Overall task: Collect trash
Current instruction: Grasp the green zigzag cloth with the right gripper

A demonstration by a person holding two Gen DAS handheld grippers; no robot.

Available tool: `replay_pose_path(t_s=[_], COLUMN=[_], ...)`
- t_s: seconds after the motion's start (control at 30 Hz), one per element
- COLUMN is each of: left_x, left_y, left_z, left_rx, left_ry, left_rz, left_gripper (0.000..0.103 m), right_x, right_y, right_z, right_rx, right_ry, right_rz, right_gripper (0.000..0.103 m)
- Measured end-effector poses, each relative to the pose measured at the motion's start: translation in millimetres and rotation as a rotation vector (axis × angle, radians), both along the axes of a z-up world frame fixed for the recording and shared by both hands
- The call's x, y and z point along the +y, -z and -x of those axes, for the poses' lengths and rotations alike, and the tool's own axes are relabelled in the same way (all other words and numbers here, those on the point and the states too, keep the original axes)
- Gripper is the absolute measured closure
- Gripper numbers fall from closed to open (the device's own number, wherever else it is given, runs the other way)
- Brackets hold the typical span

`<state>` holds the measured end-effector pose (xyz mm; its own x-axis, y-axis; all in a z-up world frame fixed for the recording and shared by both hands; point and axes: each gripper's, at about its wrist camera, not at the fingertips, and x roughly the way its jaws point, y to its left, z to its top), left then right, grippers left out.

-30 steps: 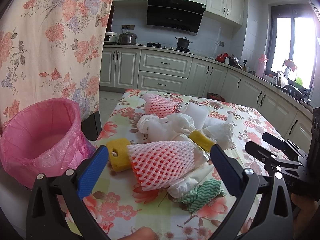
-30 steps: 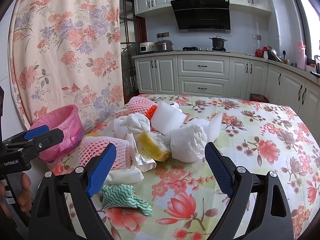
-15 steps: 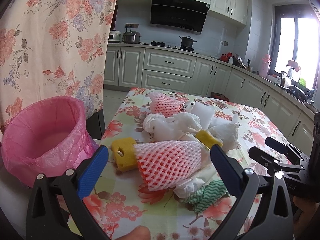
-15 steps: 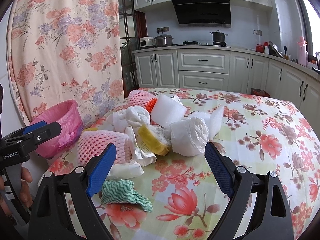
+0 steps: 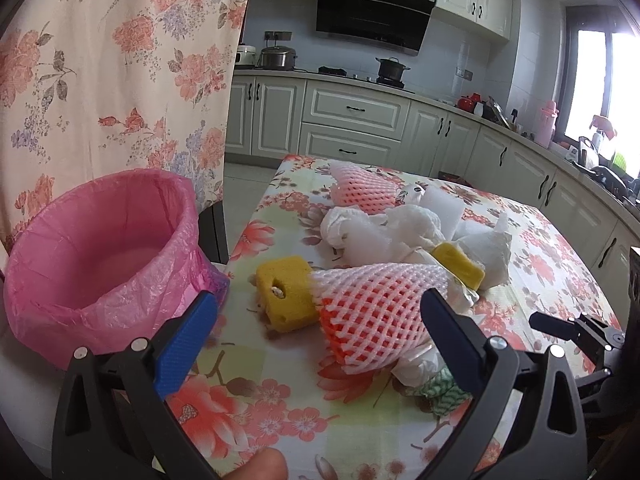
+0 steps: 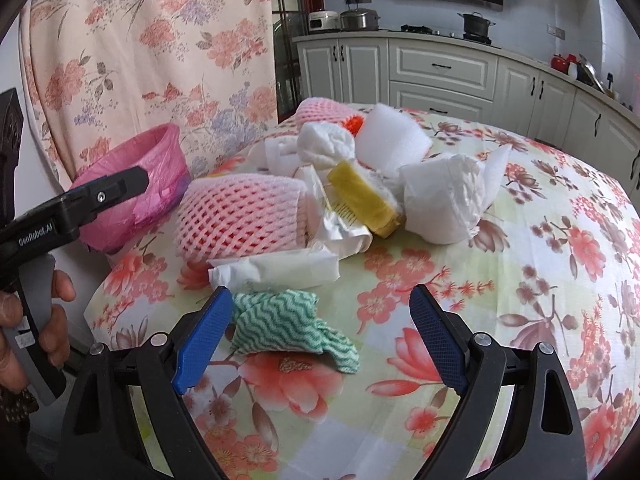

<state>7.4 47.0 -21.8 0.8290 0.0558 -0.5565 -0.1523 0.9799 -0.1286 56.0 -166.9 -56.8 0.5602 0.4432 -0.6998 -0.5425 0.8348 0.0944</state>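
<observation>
Left claw (image 5: pixel 318 326) spread wide, gripping nothing — it frames a pink foam net (image 5: pixel 376 312) and the yellow sponge (image 5: pixel 285 295) touching the net's left end. Right claw (image 6: pixel 322 336) likewise released and empty, with a green-and-white cloth (image 6: pixel 286 326) lying between its fingers on the floral tabletop (image 6: pixel 520 280). The trash sits heaped mid-tabletop: crumpled white paper (image 6: pixel 442 200), a second sponge (image 6: pixel 362 198), a white foam block (image 6: pixel 390 140). A pink-lined bin (image 5: pixel 100 256) stands just off the tabletop's left edge.

A floral curtain (image 5: pixel 120 60) hangs beside white kitchen cabinets (image 5: pixel 352 120) and a range hood (image 5: pixel 372 12).
</observation>
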Motion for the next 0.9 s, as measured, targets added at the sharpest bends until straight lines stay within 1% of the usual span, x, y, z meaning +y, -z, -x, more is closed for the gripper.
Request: replay_pose_path(t_s=[0.13, 0.27, 0.3, 0.33, 0.37, 0.43, 0.47, 0.53, 0.63, 0.7, 0.8, 0.83, 0.9], left_x=[3, 5, 6, 7, 6, 7, 6, 4, -2, -7, -14, -17, -23], left_y=[4, 12, 14, 16, 18, 20, 20, 20, 21, 22, 26, 28, 31], left_z=[-3, -5, -6, -6, -7, -8, -8, -8, -8, -8, -9, -9, -10], left_rx=[0.011, 0.022, 0.025, 0.027, 0.027, 0.025, 0.026, 0.025, 0.025, 0.03, 0.05, 0.056, 0.064], left_ry=[-0.002, -0.001, -0.003, -0.005, -0.007, -0.007, -0.007, -0.001, 0.016, 0.029, 0.058, 0.069, 0.084], left_rz=[0.002, 0.014, 0.018, 0.022, 0.025, 0.035, 0.034, 0.031, 0.028, 0.03, 0.045, 0.047, 0.044], left_gripper=[0.005, 0.005, 0.005, 0.006, 0.006, 0.006, 0.007, 0.008, 0.009, 0.012, 0.022, 0.027, 0.032], right_x=[16, 25, 27, 29, 31, 35, 35, 36, 33, 26, 18, 14, 8], right_y=[16, 27, 29, 31, 32, 36, 37, 36, 30, 25, 19, 17, 15], right_z=[-1, -3, -4, -5, -6, -9, -10, -9, -9, -10, -10, -10, -13], right_rx=[0.053, 0.086, 0.089, 0.093, 0.102, 0.124, 0.128, 0.125, 0.112, 0.109, 0.093, 0.087, 0.083], right_ry=[-0.034, -0.05, -0.053, -0.056, -0.061, -0.073, -0.078, -0.088, -0.09, -0.089, -0.08, -0.074, -0.061], right_rz=[0.041, 0.073, 0.082, 0.092, 0.1, 0.1, 0.101, 0.101, 0.091, 0.085, 0.078, 0.075, 0.066], right_gripper=[0.018, 0.019, 0.02, 0.027, 0.03, 0.042, 0.043, 0.051, 0.056, 0.057, 0.057, 0.057, 0.058])
